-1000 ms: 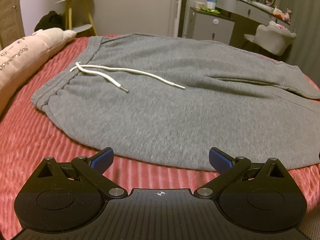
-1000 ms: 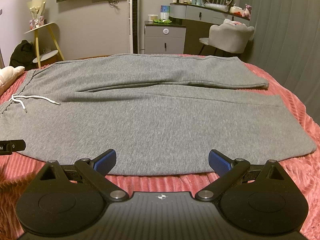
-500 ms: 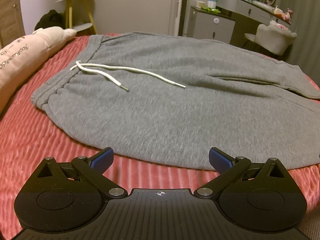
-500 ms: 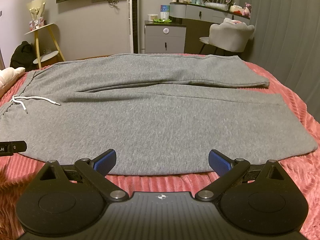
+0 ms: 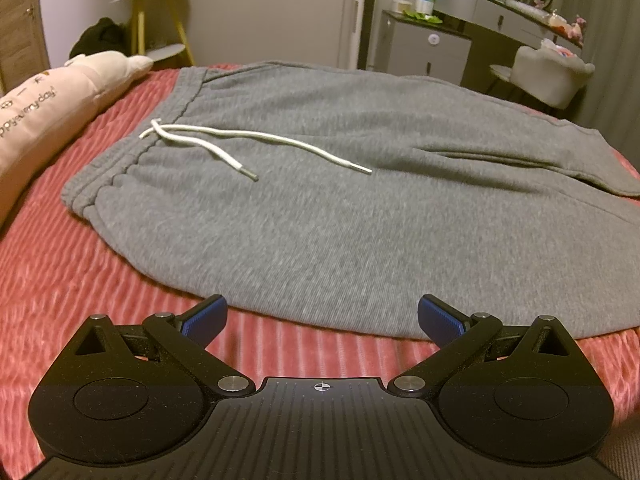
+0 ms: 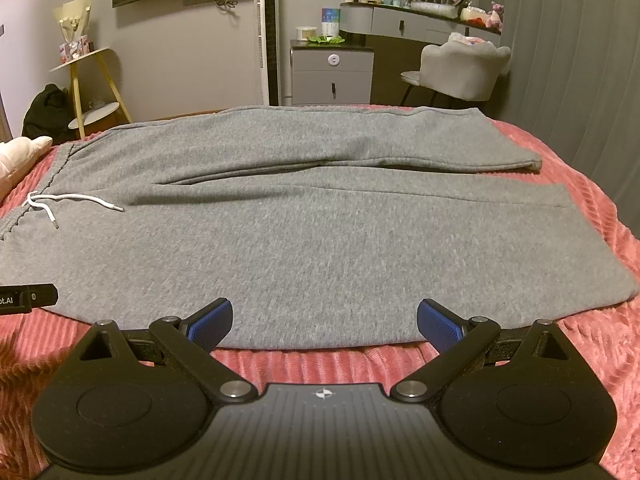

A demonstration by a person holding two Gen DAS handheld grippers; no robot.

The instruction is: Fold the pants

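Observation:
Grey sweatpants lie flat on a red ribbed bedspread, waistband to the left, legs to the right. A white drawstring lies loose across the front. In the right wrist view the pants show both legs side by side. My left gripper is open and empty, just short of the near edge near the waist. My right gripper is open and empty, its fingertips at the near edge of the nearer leg.
A pink pillow lies at the left by the waistband. Beyond the bed stand a yellow side table, a grey cabinet, a vanity and a padded chair. The left gripper's tip shows at the left of the right wrist view.
Both grippers have pulled back slightly from the pants' near edge. Both jaws stay open and empty. The pants have not moved.

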